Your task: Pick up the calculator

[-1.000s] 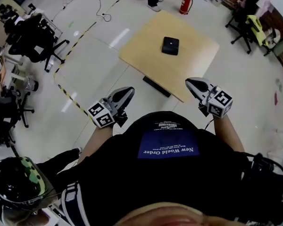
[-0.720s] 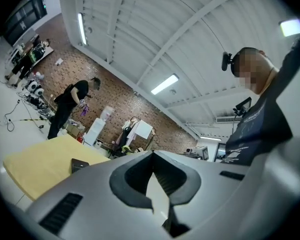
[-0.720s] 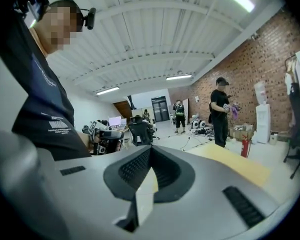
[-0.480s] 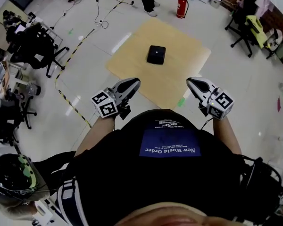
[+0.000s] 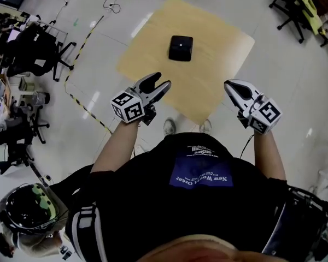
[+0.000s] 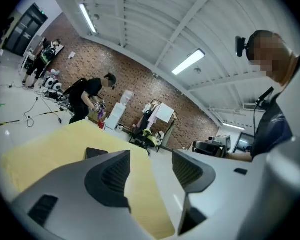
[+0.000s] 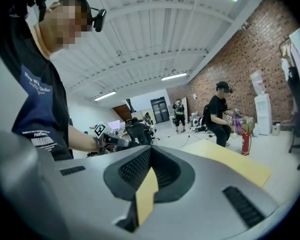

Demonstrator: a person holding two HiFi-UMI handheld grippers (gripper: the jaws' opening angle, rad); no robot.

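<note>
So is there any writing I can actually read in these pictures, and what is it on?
"New World Order": white letters on the blue panel of the person's black shirt.
Smaller white print beside it: too small to read.
Calculator: nothing legible on it at this size.

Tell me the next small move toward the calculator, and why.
Probably carry the left gripper forward and down toward the calculator. Its jaws are opening with nothing between them, it hangs at the near edge of the table, and the calculator lies untouched farther in. The right gripper is shut, so it looks less ready.
</note>
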